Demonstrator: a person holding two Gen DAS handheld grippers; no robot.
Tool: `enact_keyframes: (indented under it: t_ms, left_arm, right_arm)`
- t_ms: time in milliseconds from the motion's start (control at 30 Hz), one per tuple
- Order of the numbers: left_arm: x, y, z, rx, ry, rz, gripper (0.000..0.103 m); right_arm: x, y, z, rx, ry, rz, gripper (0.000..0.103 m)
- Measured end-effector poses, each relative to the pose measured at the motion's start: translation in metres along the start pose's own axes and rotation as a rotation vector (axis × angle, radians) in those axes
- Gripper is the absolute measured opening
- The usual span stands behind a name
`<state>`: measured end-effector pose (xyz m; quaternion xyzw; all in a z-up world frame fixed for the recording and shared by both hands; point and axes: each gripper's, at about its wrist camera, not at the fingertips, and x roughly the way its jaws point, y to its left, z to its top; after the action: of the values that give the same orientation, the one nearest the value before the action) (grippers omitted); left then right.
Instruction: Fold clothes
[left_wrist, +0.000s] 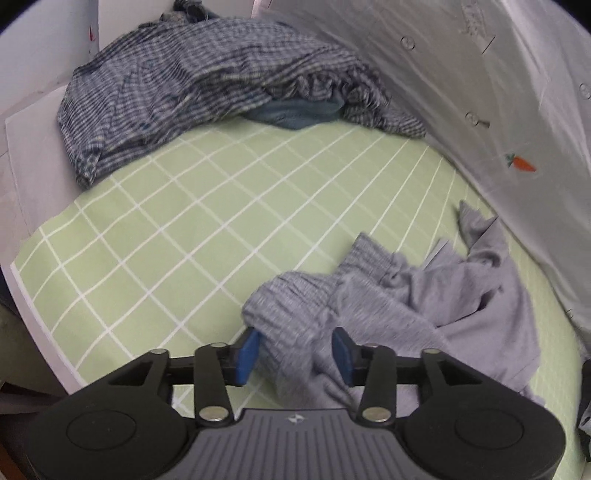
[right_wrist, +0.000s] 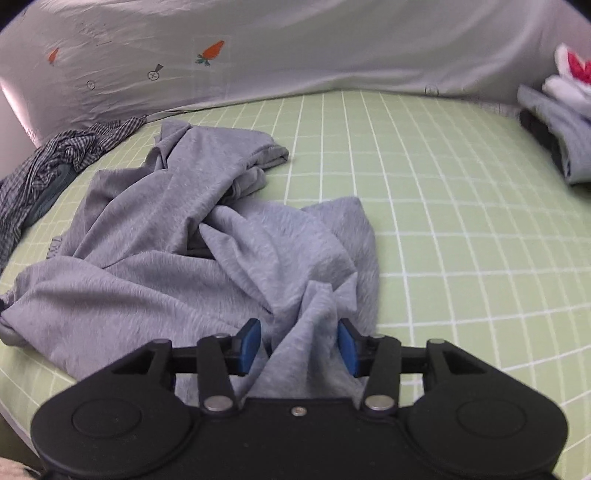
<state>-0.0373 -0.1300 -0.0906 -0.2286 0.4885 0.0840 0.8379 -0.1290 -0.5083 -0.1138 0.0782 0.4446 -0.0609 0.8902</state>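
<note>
Left-wrist view showed the left tongs (left_wrist: 295, 349) spread apart with the gathered, ribbed waistband end of the grey garment (left_wrist: 424, 295) bunched between the blue pads (left_wrist: 246, 350); the pads stood on either side of the cloth and were not pressed together, so I judged the grip released rather than clenched. Right-wrist view showed the right tongs (right_wrist: 299, 345) likewise spread, a ridge of the same grey garment (right_wrist: 184, 240) rising between the pads, which had not closed on it.

The garment lay crumpled on the green checked sheet (right_wrist: 443, 221), partly twisted over itself, one end toward the pale carrot-print cloth (right_wrist: 295, 48) hanging at the back. A dark checked garment (left_wrist: 203, 85) sat heaped well apart at the far side, and a small stack of other clothes (right_wrist: 565, 129) lay at the right edge.

The grey cloth looked like thin, soft jersey: light, limp, likely to sag and slide rather than hold a crease. By my judgement, the best holds would be the elastic waistband, where the layers are thick enough to pinch firmly, and a hem corner at the opposite end, so that the piece could be stretched flat before any fold.
</note>
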Motion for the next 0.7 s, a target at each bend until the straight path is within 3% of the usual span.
enact_keyframes:
  t_ms: [67,167,267,567,700]
  left_arm:
    - [-0.001,-0.004,0.004,0.003,-0.018,-0.002,0.054]
    - [0.005,-0.013,0.011,0.032,-0.029,-0.002,0.059]
    - [0.018,-0.029,0.021,0.09,-0.016,-0.001,0.059]
    - [0.064,-0.096,0.039,0.3,0.059,-0.117,0.067]
    - [0.093,-0.116,0.028,0.378,0.109,-0.089,0.067]
  right_arm:
    - [-0.003,0.004,0.005,-0.032,-0.026,-0.024,0.058]
    - [-0.001,0.014,0.018,-0.089,-0.063,-0.042,0.063]
    - [0.013,0.025,0.032,-0.144,-0.053,-0.028,0.073]
    - [0.074,0.054,0.06,-0.246,0.052,0.01,0.074]
    - [0.096,0.062,0.069,-0.27,0.083,0.01,0.07]
